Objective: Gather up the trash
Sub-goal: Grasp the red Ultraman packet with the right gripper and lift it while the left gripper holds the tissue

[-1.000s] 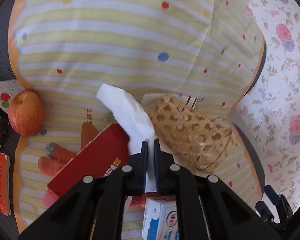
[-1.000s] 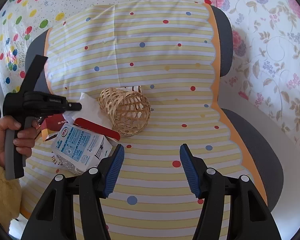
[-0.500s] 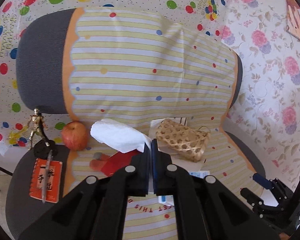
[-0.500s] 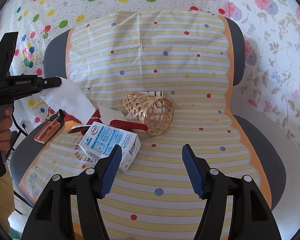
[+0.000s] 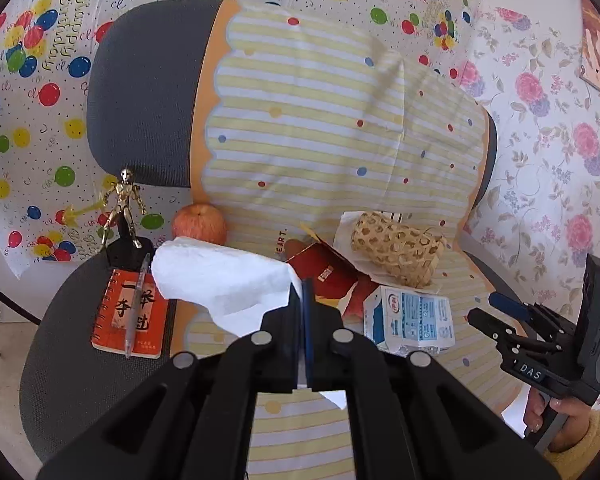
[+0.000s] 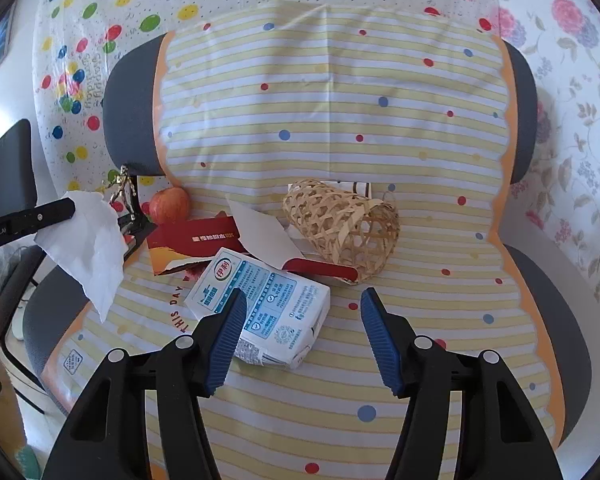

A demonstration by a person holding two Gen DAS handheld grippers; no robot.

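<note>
My left gripper (image 5: 302, 284) is shut on a white tissue (image 5: 220, 280), which hangs in the air left of the chair seat. From the right wrist view the tissue (image 6: 88, 248) dangles from that gripper (image 6: 66, 206) at the left edge. My right gripper (image 6: 303, 296) hovers over the seat with its jaws closing. A blue-and-white milk carton (image 6: 268, 300) lies under its left finger, and neither pad touches it. A torn red box (image 6: 196, 236) and white paper scraps lie just beyond the carton.
A wicker basket (image 6: 344, 228) lies on its side on the striped cloth (image 6: 340, 120) covering the chair. An apple (image 5: 199, 224), a gold figurine (image 5: 126, 208) and a red notebook (image 5: 130, 316) with a pen sit at the seat's left. A person's hand holds the right gripper (image 5: 496, 308).
My left gripper has pulled back and up from the pile with the tissue in it. The right gripper has shifted left, over the milk carton.
</note>
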